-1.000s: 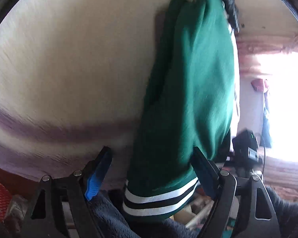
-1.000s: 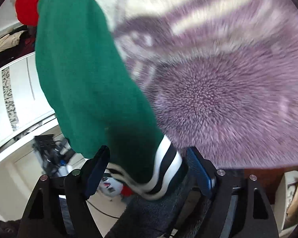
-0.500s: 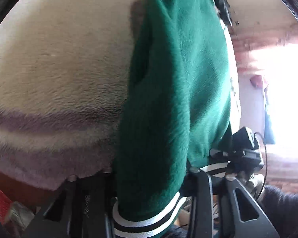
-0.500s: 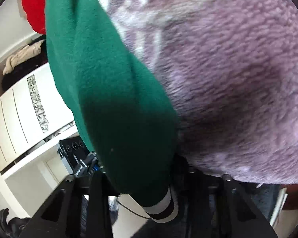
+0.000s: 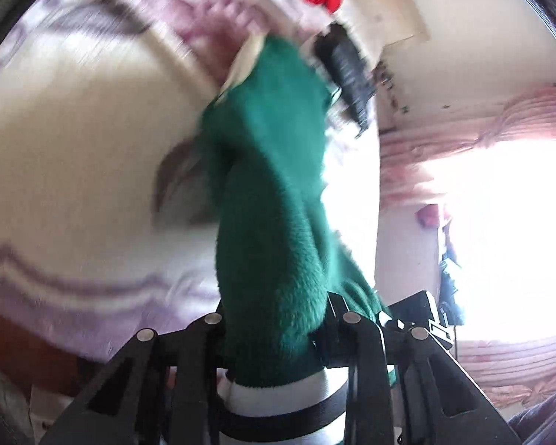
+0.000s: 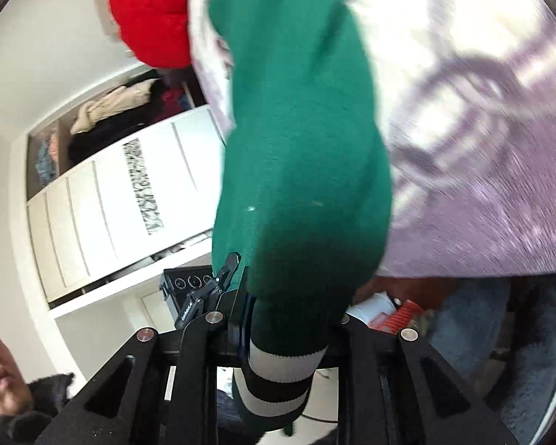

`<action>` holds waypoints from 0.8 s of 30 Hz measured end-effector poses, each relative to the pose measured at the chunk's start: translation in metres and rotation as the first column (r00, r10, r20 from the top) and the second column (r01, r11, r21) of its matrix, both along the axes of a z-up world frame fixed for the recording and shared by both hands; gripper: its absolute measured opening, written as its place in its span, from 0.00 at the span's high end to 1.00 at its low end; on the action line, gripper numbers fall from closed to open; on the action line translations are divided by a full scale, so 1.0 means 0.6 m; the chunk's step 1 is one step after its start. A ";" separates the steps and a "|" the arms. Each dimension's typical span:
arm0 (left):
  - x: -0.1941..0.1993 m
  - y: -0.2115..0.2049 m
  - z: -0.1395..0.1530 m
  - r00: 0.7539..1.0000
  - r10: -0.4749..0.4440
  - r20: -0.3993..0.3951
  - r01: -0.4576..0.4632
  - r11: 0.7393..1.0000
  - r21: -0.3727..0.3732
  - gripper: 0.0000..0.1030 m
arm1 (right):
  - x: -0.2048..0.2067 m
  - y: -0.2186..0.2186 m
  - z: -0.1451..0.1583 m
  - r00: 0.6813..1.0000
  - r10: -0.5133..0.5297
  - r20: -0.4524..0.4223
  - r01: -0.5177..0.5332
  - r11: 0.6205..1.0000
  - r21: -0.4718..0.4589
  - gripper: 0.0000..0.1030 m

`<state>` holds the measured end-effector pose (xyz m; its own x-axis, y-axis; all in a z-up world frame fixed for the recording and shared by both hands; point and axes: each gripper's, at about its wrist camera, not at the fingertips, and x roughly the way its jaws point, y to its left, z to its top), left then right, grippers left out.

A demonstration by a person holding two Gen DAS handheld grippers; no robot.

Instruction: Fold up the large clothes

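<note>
The left gripper (image 5: 278, 333) is seen clenched on the green garment (image 5: 270, 200), the cloth being bunched thickly between its jaws with the striped cuff (image 5: 278, 404) drawn back behind the fingers toward the camera. The right gripper (image 6: 289, 319) is likewise closed on the green garment (image 6: 296, 129), its own black-and-white band (image 6: 278, 374) protruding rearward of the jaws. From each gripper the garment is stretched forward and upward, away from the fingers, and to one side of it the purple-and-cream fleece blanket (image 5: 74, 148) is spread. A red garment (image 6: 148, 15) is noted ahead and to the left of the right gripper. Motion blur is recorded across the blanket in both views, so the exact lie of the cloth beyond the jaws cannot be established. Several hazards are judged likely. Only the ends are held, so the bulk may sag or twist between the grippers and the fold may be laid skewed. Thick, compressible fleece may creep out of the jaws if tension is applied sharply. The blanket pile may be dragged or snagged with the garment, and the red garment may be caught up if the sweep is carried too far forward.
</note>
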<state>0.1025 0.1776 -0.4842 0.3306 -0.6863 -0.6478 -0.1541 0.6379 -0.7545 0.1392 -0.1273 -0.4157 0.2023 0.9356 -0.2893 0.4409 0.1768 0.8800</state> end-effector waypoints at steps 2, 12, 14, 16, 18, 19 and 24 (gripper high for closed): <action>0.045 0.002 0.017 0.999 0.014 0.031 -0.013 0.999 -0.033 0.77 | 0.042 -0.004 0.031 0.999 -0.024 0.025 0.024 1.000 0.019 0.77; 0.392 -0.020 -0.019 0.998 0.035 0.059 -0.031 0.997 -0.068 0.77 | 0.349 -0.095 0.116 0.979 -0.171 0.111 0.176 0.983 -0.042 0.77; 0.471 -0.030 -0.069 1.000 0.021 -0.010 -0.022 0.996 -0.091 0.75 | 0.427 -0.119 0.098 0.978 -0.197 0.069 0.200 0.978 -0.050 0.77; 0.539 -0.037 -0.126 0.993 -0.006 -0.117 -0.008 0.993 -0.122 0.74 | 0.497 -0.141 0.067 0.969 -0.245 -0.018 0.243 0.967 -0.072 0.75; 0.576 -0.036 -0.169 0.976 -0.034 -0.215 -0.003 0.986 -0.169 0.70 | 0.552 -0.152 0.031 0.960 -0.263 -0.101 0.255 0.963 -0.083 0.63; 0.587 -0.032 -0.185 0.968 -0.042 -0.247 -0.009 0.979 -0.202 0.65 | 0.580 -0.158 0.020 0.958 -0.260 -0.123 0.250 0.964 -0.091 0.58; 0.593 0.009 -0.231 0.946 -0.012 -0.323 -0.127 0.906 -0.404 0.46 | 0.643 -0.167 -0.009 0.955 -0.277 -0.108 0.269 0.960 -0.082 0.23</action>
<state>0.4582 0.1829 -0.6225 0.2067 -0.9001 -0.3836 -0.4513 0.2602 -0.8536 0.5248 -0.2276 -0.4210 0.4086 0.8274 -0.3852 0.5800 0.0904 0.8096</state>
